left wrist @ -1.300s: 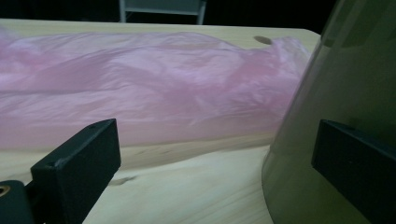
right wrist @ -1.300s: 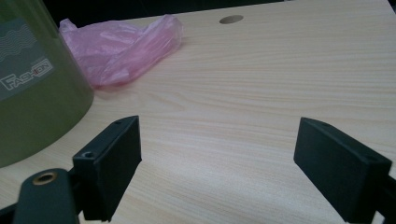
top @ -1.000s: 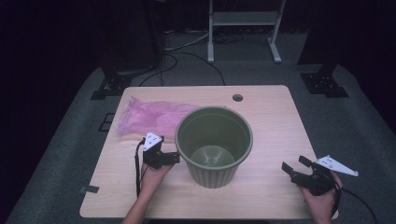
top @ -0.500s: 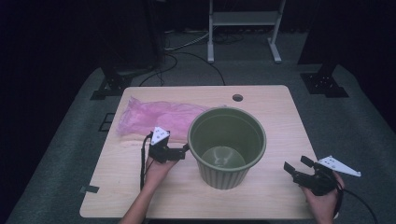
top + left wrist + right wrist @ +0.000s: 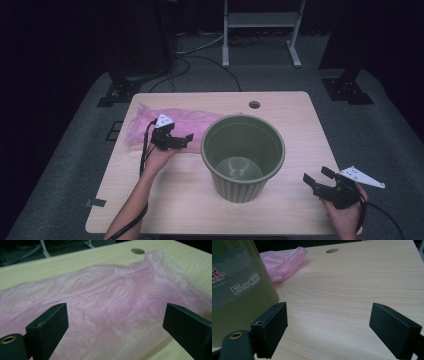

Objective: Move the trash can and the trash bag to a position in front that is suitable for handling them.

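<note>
A crumpled pink plastic bag [image 5: 192,120] lies at the back left of the wooden table [image 5: 285,107]. My left gripper [image 5: 186,138] hovers over the bag's near edge. In the left gripper view its jaws [image 5: 115,317] stand wide with the bag [image 5: 112,297] spread below and ahead of them, and no pad presses on it. Those jaws have just been closing slightly. A green ribbed bin [image 5: 240,187] stands upright mid-table with nothing visible inside. My right gripper [image 5: 314,175] rests open at the front right, pointing at the bin's labelled wall [image 5: 237,290], with bare table between its jaws [image 5: 328,325].
A round cable hole [image 5: 254,104] sits near the table's far edge. A white metal stand [image 5: 260,20] and dark equipment bases [image 5: 120,90] are on the floor behind the table. A strip of tape [image 5: 95,202] marks the front left edge.
My left gripper moved from beside the bin back and left, over the pink bag. The bin shifted a little to the right. The right hand stayed put.
</note>
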Action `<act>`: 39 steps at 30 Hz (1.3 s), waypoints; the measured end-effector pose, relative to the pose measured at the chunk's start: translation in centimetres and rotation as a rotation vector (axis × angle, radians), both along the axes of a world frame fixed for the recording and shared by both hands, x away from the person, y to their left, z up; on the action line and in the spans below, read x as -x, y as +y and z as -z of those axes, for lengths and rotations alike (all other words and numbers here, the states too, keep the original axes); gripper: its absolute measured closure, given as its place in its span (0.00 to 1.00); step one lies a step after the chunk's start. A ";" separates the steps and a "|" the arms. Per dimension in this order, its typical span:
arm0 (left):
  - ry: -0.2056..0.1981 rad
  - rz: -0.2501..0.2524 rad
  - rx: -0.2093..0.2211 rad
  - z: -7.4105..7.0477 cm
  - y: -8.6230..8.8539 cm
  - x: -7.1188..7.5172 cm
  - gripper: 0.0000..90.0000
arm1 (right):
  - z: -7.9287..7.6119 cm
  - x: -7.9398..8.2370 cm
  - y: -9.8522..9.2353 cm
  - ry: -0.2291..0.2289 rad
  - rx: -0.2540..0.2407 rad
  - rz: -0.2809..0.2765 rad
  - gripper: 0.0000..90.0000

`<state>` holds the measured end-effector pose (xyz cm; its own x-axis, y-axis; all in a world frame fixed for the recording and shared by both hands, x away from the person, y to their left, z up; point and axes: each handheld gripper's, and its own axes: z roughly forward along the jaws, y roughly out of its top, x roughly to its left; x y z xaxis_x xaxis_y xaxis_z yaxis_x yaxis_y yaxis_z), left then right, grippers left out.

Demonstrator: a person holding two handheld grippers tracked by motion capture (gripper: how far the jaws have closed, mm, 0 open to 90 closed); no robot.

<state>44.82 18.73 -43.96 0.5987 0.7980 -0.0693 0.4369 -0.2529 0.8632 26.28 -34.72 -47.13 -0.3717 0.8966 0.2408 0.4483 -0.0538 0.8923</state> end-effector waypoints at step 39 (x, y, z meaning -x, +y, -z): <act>0.169 0.112 -0.213 2.9 2.5 2.4 1.00 | 0.2 -0.2 0.6 0.009 0.027 -0.028 0.16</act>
<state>42.45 21.27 -46.90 0.6785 0.7345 -0.0131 0.5286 -0.4758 0.7030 26.53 -34.12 -47.36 -0.3945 0.8922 0.2200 0.4575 -0.0170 0.8891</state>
